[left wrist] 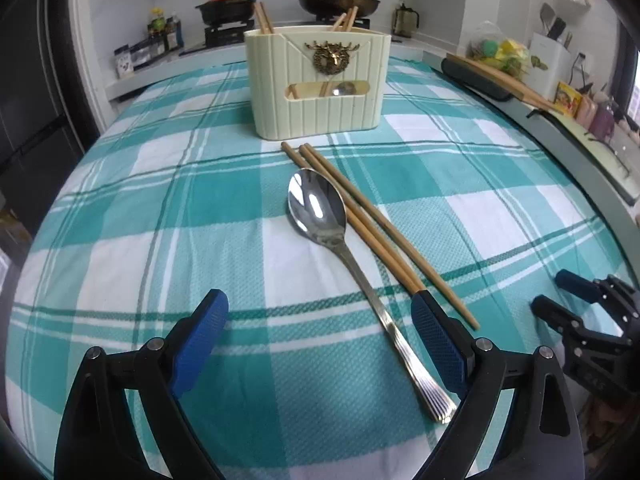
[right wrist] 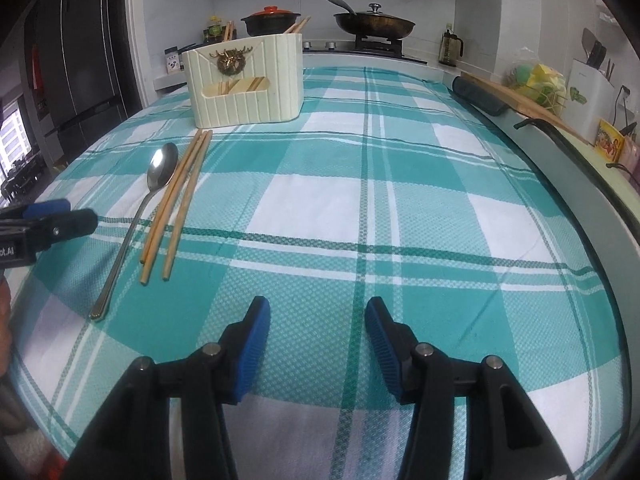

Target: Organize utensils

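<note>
In the left wrist view, a shiny stainless-steel spoon [left wrist: 320, 216] is lying at centre frame on the teal-and-white checked tablecloth [left wrist: 140, 200], its bowl touching 2 tan wooden chopsticks [left wrist: 360, 220] that are slanting toward the cream ribbed utensil holder [left wrist: 320, 84] at upper centre. The left gripper [left wrist: 320, 344] is standing wide open and empty, its blue pads straddling the spoon's ridged handle at lower centre, while the right gripper [right wrist: 318, 344] is hovering about half open over bare cloth, gripping nothing. The spoon is probably stiff, light and slippery, so pinching the narrow handle across its edges seems safest, and the thin chopsticks may roll.
</note>
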A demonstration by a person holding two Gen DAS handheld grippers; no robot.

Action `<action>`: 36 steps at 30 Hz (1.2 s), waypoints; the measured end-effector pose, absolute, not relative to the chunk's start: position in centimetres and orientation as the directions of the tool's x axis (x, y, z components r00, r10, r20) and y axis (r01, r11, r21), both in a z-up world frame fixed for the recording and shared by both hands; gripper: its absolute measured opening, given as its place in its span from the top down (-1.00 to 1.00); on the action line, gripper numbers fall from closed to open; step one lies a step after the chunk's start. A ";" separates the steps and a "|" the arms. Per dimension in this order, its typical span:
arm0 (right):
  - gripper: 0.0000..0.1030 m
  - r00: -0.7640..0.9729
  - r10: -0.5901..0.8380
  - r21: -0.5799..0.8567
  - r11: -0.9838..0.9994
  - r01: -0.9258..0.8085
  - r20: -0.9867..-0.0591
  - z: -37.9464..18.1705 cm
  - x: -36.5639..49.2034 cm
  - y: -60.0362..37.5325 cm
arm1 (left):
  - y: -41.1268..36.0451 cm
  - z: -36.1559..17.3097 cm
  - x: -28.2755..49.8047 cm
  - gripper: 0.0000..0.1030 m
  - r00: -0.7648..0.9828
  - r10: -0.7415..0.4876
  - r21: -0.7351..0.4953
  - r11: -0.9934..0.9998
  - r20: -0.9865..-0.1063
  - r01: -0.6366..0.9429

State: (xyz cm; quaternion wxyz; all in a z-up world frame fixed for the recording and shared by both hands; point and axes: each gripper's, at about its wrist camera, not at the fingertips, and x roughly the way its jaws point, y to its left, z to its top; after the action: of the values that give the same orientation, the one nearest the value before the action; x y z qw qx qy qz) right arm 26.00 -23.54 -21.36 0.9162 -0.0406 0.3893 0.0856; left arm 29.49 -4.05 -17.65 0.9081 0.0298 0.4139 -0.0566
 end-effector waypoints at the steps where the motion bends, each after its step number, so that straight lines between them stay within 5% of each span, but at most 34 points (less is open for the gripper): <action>1: -0.01 0.683 0.125 -0.008 0.982 -0.188 -0.720 -21.4 26.0 -23.5 | -4.4 -18.0 30.1 -0.82 0.644 -0.053 0.033 0.992 -0.763 0.120; 15: -0.01 0.666 0.121 -0.008 0.982 -0.187 -0.736 -21.1 26.1 -23.3 | -2.0 -20.4 34.9 -0.97 0.573 -0.009 -0.017 1.000 -0.820 -0.009; 21: -0.01 0.640 0.246 0.075 0.957 -0.282 -0.728 -19.4 27.5 -21.1 | -0.5 -20.5 35.1 -0.97 0.575 0.020 -0.005 0.999 -0.818 -0.042; 31: 0.47 0.540 0.409 0.174 0.885 -0.433 -0.736 -19.5 32.8 -15.6 | 2.0 -20.5 33.5 -0.96 0.562 0.032 0.010 0.999 -0.826 -0.042; 36: 0.50 0.506 0.395 0.173 0.886 -0.431 -0.767 -20.6 33.0 -14.3 | 2.8 -20.3 32.6 -0.94 0.542 0.024 -0.014 0.998 -0.840 -0.066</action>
State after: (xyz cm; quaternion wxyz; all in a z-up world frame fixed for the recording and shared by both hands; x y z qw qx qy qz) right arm 32.96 -14.30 -20.56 0.8674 -0.0202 0.4365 0.2381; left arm 32.58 2.80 -20.30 0.8779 -0.0219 0.4777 0.0256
